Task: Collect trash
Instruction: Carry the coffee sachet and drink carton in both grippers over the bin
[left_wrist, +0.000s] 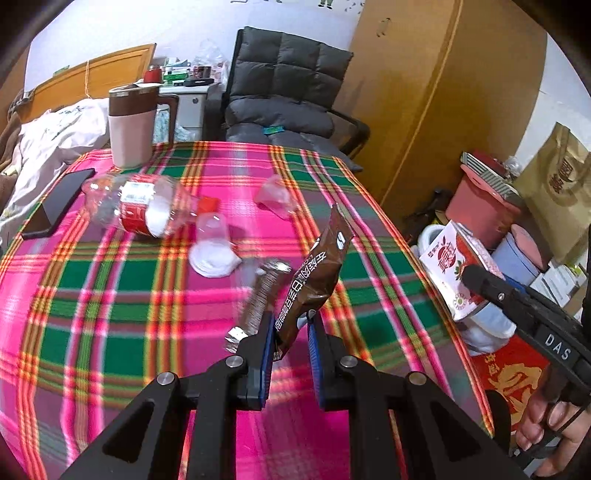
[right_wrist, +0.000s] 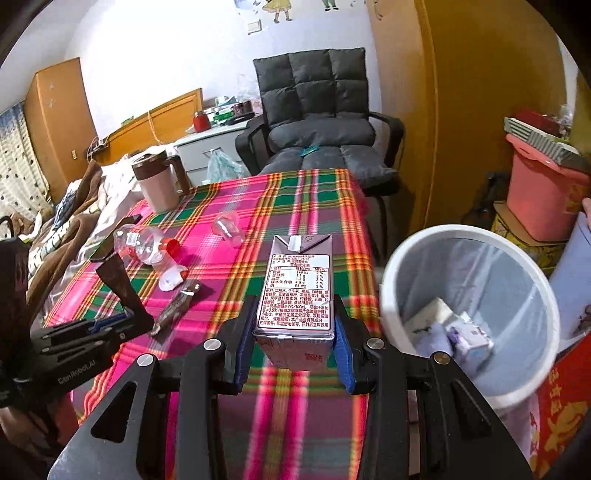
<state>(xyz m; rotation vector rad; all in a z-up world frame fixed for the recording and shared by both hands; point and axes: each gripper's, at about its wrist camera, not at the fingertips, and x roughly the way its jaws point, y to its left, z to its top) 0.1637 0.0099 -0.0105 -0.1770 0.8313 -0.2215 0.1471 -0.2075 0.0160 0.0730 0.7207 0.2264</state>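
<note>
milk carton (right_wrist: 295, 291) sits upright, pinched between the right gripper (right_wrist: 293, 332) pads, over the table edge, bin at its 3 o'clock. brown wrapper (left_wrist: 314, 280) stands up from the left gripper (left_wrist: 291, 332), fingers nearly closed on its bottom end only. white bin (right_wrist: 391, 295) is already part full, off the table at the right. still on the plaid cloth (left_wrist: 147, 295): clear bottle (left_wrist: 147, 206) at 11 o'clock, crushed cups (left_wrist: 214, 251), second wrapper (left_wrist: 262, 295). risks: the wrapper grip looks thin, so a fast swing could let it slip or flop out short of the bin; the carton may clip the rim if released early; the two grippers sit close together and could bump while crossing toward the bin.
</note>
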